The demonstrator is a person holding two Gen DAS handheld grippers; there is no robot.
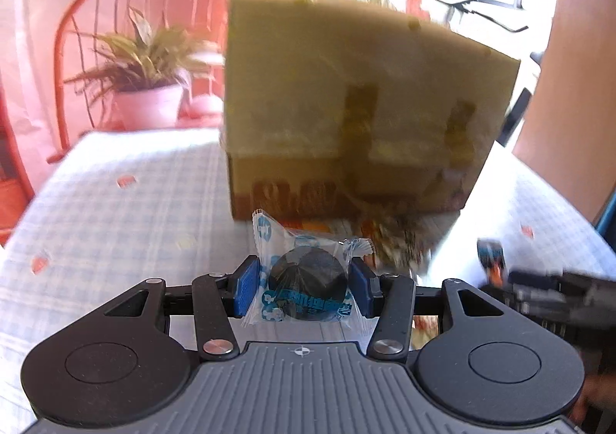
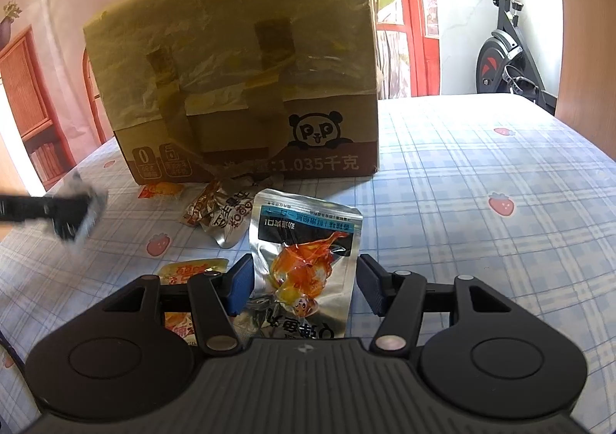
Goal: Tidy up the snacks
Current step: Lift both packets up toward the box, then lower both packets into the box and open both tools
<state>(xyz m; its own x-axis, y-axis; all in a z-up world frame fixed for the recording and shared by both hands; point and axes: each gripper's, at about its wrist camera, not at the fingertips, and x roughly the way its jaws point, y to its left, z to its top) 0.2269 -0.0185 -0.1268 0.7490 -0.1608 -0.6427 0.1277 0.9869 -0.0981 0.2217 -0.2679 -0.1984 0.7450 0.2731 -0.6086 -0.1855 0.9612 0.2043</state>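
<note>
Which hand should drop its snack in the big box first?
Probably the left. The left gripper already pinches the round snack in the air near the box. The right gripper sits around the silver pouch, one pad not touching.

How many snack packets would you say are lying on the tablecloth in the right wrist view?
4, perhaps more: the silver pouch between the right gripper's fingers, a crumpled brown packet ahead, an orange one by the cardboard box, another orange one partly hidden behind the gripper.

Snack packets (image 2: 231, 214) before box (image 2: 238, 60)
</note>
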